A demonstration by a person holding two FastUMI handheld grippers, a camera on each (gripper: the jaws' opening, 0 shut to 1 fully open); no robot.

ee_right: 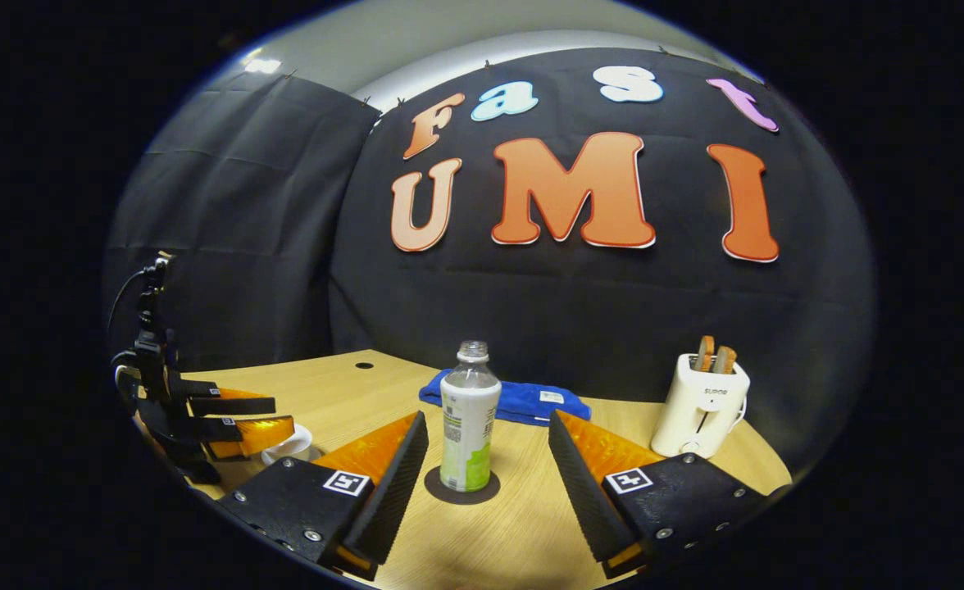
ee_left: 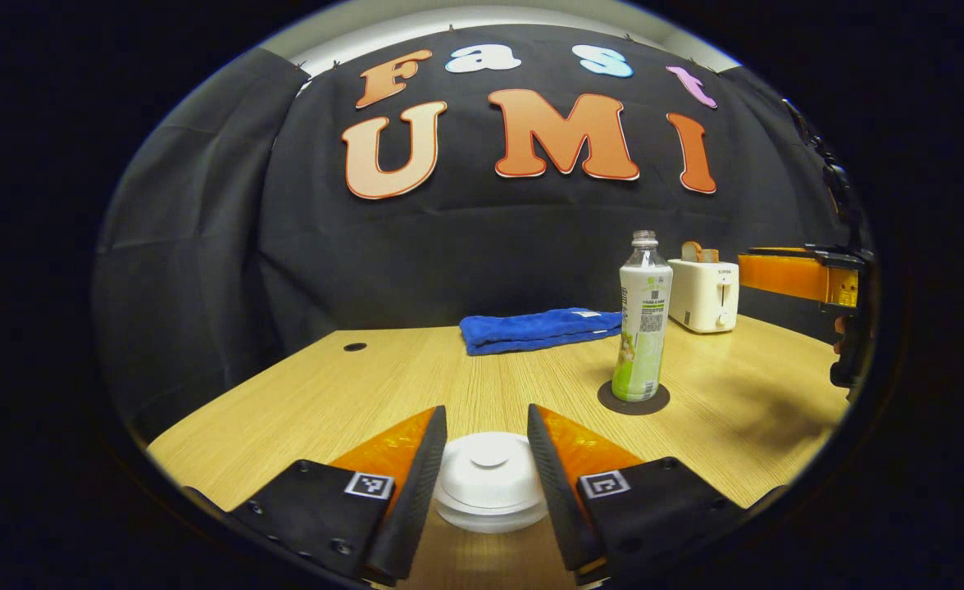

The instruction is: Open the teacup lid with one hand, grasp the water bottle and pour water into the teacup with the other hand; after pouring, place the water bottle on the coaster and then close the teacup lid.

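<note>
Both jaws open: left gripper (ee_left: 487,483) straddles teacup lid (ee_left: 490,479), untouched; right gripper (ee_right: 488,483) faces bottle (ee_right: 467,422) on coaster (ee_right: 461,487). Lid-lifting step; next, pinch knob.

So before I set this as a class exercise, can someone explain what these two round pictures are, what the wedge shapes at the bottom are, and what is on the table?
There is no robot: a person holds a two-finger gripper in each hand, and a wide-angle camera rides on each one. The wedges at the bottom are that gripper's own fingers.

In the left gripper view, the left gripper stands open with its fingers on either side of the white teacup lid, not pressing it. In the right gripper view, the right gripper is open, facing the water bottle, which stands capless on a dark coaster and is not held.

The wooden table also carries a folded blue towel and a white toaster with toast in it.
</note>
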